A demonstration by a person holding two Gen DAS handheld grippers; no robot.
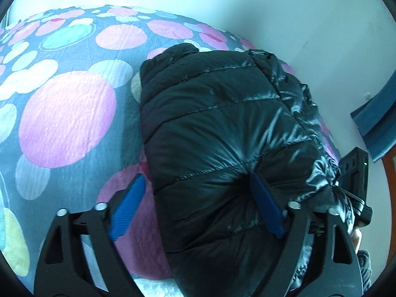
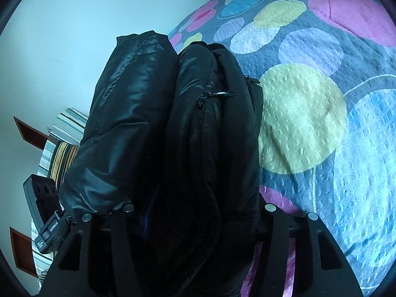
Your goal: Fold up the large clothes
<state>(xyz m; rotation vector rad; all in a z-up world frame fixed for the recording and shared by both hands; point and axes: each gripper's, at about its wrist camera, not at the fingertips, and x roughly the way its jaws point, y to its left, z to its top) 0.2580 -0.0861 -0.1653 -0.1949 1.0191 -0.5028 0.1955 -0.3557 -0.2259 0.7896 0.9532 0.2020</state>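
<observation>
A shiny black quilted puffer jacket [image 1: 222, 128] lies folded into a thick bundle on a spotted bedspread [image 1: 66, 118]. My left gripper [image 1: 196, 177] stands open wide across the bundle's near left edge. Its right blue pad [image 1: 266, 205] dents the jacket's top, and its left pad [image 1: 128, 205] rests over bare bedspread beside the edge. In the right wrist view the jacket [image 2: 198, 128] shows stacked folds and a zipper pull [image 2: 220, 93]. My right gripper [image 2: 198, 205] is shut on the near end of these folds, and the fabric hides its pads. The right gripper's body [image 1: 356, 185] shows at the jacket's right side.
The bedspread [image 2: 321, 123] stretches wide to the right of the jacket. A white wall [image 1: 272, 12] runs behind the bed. A blue panel [image 1: 371, 128] stands at the right. Striped cloth [image 2: 61, 143] and brown wood pieces [image 2: 27, 128] lie left, near the left gripper's body [image 2: 42, 210].
</observation>
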